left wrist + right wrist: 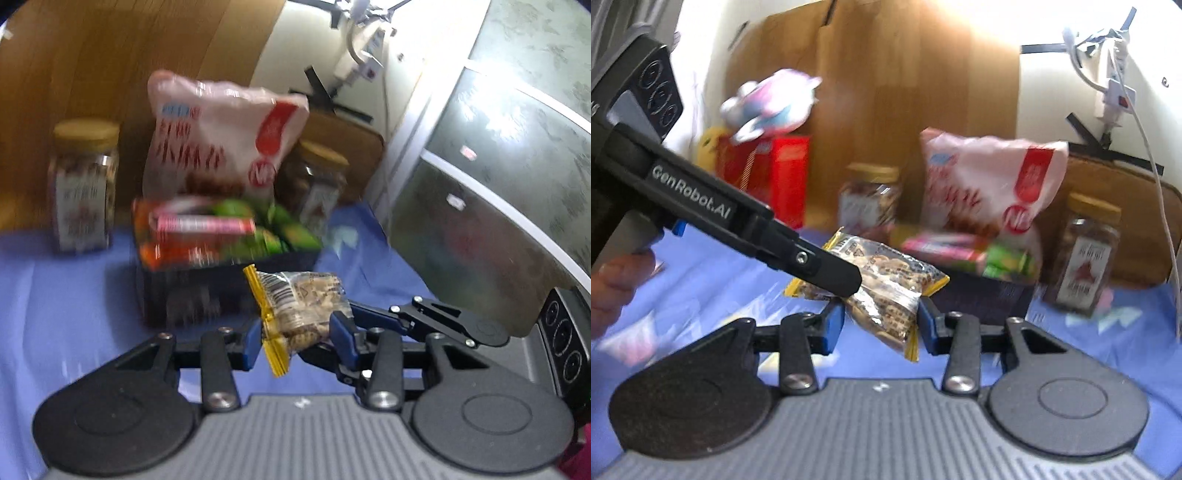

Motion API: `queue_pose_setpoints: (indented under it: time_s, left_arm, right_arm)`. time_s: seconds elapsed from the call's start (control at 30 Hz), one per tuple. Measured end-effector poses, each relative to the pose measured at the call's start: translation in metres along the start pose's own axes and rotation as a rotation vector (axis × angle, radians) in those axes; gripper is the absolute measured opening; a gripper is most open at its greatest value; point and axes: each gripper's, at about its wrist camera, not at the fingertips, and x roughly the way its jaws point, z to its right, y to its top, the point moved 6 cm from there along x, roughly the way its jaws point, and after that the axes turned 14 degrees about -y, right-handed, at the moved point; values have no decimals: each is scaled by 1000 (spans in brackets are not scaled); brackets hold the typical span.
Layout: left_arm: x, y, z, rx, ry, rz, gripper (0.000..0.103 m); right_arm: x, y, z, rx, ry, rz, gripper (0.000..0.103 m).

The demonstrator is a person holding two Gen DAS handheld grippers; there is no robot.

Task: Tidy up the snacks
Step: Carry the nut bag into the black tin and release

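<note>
My left gripper is shut on a clear snack packet with yellow ends, held above the blue cloth just in front of a dark basket. My right gripper is shut on a second, similar packet; the first packet shows right behind it, pinched by the left gripper's fingers, which reach in from the left. The basket holds green and red snack packs. A large white-and-red bag stands behind it.
Two gold-lidded jars flank the basket. A red box and a pink-white plush toy stand at the far left in the right wrist view. A wooden board lines the back wall. Cables hang at the right.
</note>
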Motion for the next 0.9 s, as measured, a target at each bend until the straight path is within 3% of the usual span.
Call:
queue_pose_setpoints:
  time_s: [0.17,0.4,0.57,0.67,0.9]
  left_arm:
    - [30,40,-38,-45,41,14,39]
    - [57,55,-83,-64,159,7,39]
    - [57,52,-101,-91,203,23,43]
    - [56,52,-104,-94,246,26,43]
    - [40,45,-88,-77,272,43,41]
  right_arm:
    - [59,22,13,24,-13,-32,46]
    - [118,22,13,20,-3,-88,48]
    - [125,21,10,30,11,-80,51]
    - [120,22,10,37,-4,-66,65]
    - [91,22,15,78,-17,-40,65]
